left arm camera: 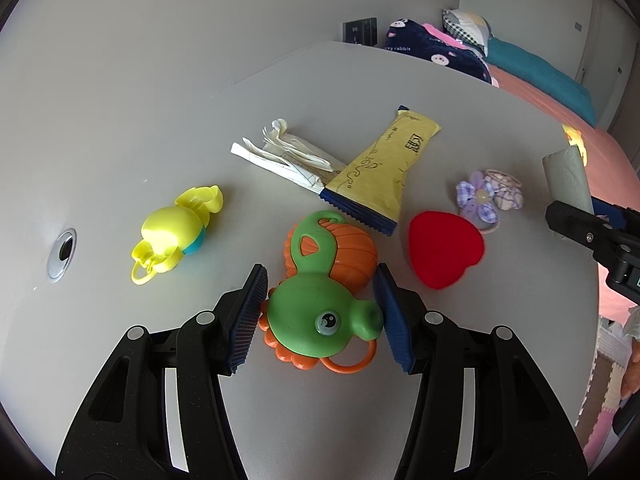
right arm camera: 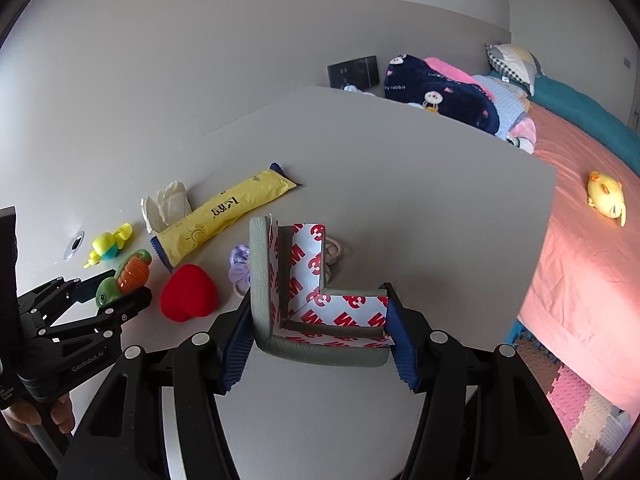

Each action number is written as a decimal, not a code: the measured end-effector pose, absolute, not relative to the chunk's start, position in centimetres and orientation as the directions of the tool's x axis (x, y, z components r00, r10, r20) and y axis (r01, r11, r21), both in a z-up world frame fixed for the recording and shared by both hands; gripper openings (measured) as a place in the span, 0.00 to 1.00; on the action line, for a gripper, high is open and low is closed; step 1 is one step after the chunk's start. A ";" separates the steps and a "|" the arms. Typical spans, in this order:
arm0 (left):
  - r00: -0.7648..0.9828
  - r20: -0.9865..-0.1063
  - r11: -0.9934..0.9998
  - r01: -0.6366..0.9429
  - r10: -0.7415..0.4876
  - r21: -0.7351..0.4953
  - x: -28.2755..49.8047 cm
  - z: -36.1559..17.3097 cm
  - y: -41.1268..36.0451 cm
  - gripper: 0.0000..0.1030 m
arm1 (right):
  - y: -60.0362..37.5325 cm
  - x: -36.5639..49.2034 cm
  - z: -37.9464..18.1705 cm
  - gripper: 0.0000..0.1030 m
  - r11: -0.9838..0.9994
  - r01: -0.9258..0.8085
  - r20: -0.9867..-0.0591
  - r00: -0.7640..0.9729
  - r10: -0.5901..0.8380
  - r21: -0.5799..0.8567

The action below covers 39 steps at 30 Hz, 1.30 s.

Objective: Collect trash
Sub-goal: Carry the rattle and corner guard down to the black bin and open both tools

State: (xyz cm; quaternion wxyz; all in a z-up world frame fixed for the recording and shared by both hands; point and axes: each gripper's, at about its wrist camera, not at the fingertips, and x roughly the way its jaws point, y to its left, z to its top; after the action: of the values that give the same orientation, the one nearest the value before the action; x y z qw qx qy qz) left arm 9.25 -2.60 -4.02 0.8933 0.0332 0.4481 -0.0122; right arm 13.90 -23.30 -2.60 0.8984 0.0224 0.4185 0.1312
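Grey tabletop point(right arm camera: 400, 184) beside a pink-sheeted bed point(right arm camera: 580, 248), strewn with toys and litter.
Right gripper point(right arm camera: 320, 332) is clenched on a grey foam corner guard point(right arm camera: 320, 348) above the table; left gripper point(left arm camera: 320, 316) grasps the green-and-orange seahorse toy point(left arm camera: 320, 320). Yellow wrapper point(left arm camera: 384, 168) and crumpled paper point(left arm camera: 288, 152) lie just behind.

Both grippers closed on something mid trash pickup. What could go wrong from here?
1. The left gripper is shut on the green and orange toy, which looks like no trash; it may get binned.
2. The right gripper holds the grey corner guard only by its ends; the foam could flex and slip out.
3. The yellow wrapper and crumpled paper remain on the table, easily skipped.
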 end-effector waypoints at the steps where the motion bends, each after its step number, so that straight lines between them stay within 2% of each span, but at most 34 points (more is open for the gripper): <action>1: 0.600 -0.800 0.997 0.051 0.010 0.050 9.0 -3.9 -2.7 0.52 | -23.5 13.6 -2.4 0.59 0.964 -0.216 -0.743 0.618 0.256 0.152; 15: 0.636 -0.771 0.996 0.079 -0.021 0.038 5.9 -1.8 -5.1 0.52 | -26.2 9.8 -0.4 0.59 0.968 -0.196 -0.717 0.651 0.250 0.159; 39: 0.645 -0.747 0.962 0.272 -0.161 0.028 3.1 -0.9 -15.0 0.52 | -34.0 4.1 0.9 0.59 0.986 -0.074 -0.692 0.705 0.155 0.146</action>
State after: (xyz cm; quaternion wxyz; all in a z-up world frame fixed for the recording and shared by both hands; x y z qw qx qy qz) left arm 3.11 -15.02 -0.86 0.9042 0.0687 0.4042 -0.1197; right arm 4.12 -33.99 0.91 0.9218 0.0539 0.3788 0.0621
